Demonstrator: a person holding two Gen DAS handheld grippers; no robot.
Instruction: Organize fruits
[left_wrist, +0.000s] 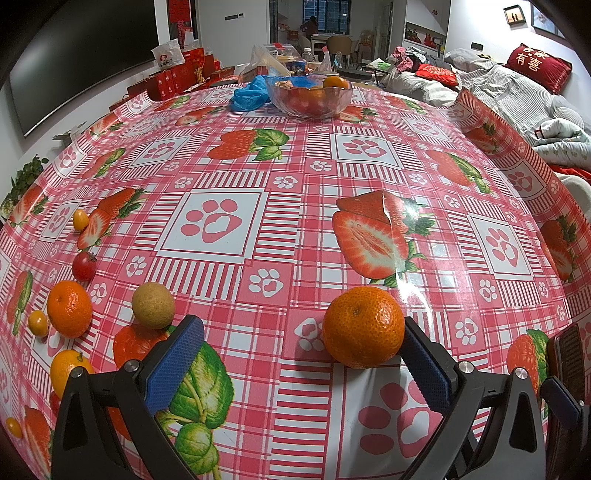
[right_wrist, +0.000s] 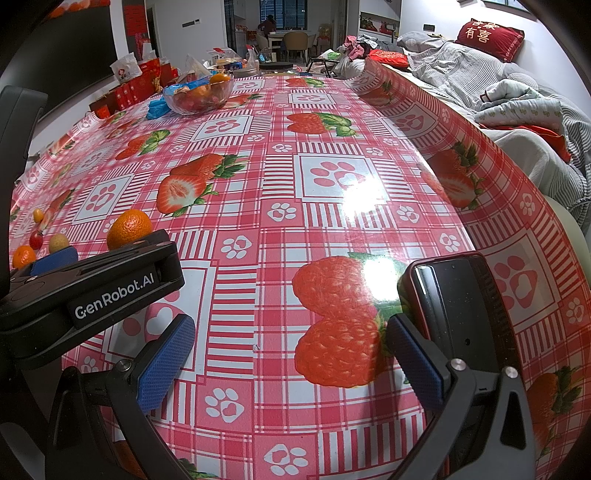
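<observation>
Left hand-held gripper (left_wrist: 303, 363): jaws spread wide, nothing held. A big mandarin (left_wrist: 364, 326) sits on the worktop (left_wrist: 280, 206) between the blue pads, touching or nearly touching the right-side pad (left_wrist: 428, 373); the other pad (left_wrist: 173, 363) is well clear of it.

Right hand-held gripper (right_wrist: 291, 360): also wide open, empty, only the tablecloth between its fingers. A dark phone (right_wrist: 456, 306) lies just beside its outer finger.

Risks, as judged:
- Mandarin is off-centre in the jaws. Closing from here, one pad would push first and could roll the fruit along the glossy cloth and out of the grasp.
- A hard squeeze could bruise or split the peel.
- Glass bowl (left_wrist: 308, 96) stands far across the worktop, seemingly the goal; a long carry, and a loose hold could drop the fruit on the way.
- The two grippers sit close side by side; a swing could knock them together, or bump the phone.
- The cloth edge curls up on the far side; a rolling fruit could travel.

Count, loose on the worktop in the left view:
- large mandarins: 2, the second one (left_wrist: 69, 308) at the left
- brownish round fruit (left_wrist: 153, 304): 1
- cherry tomato (left_wrist: 84, 266): 1
- small orange-yellow fruits: at least 4, e.g. (left_wrist: 80, 219); some are cut off by the gripper body
- bowl: 1, already holding several fruits, number unclear
- phone: 1
</observation>
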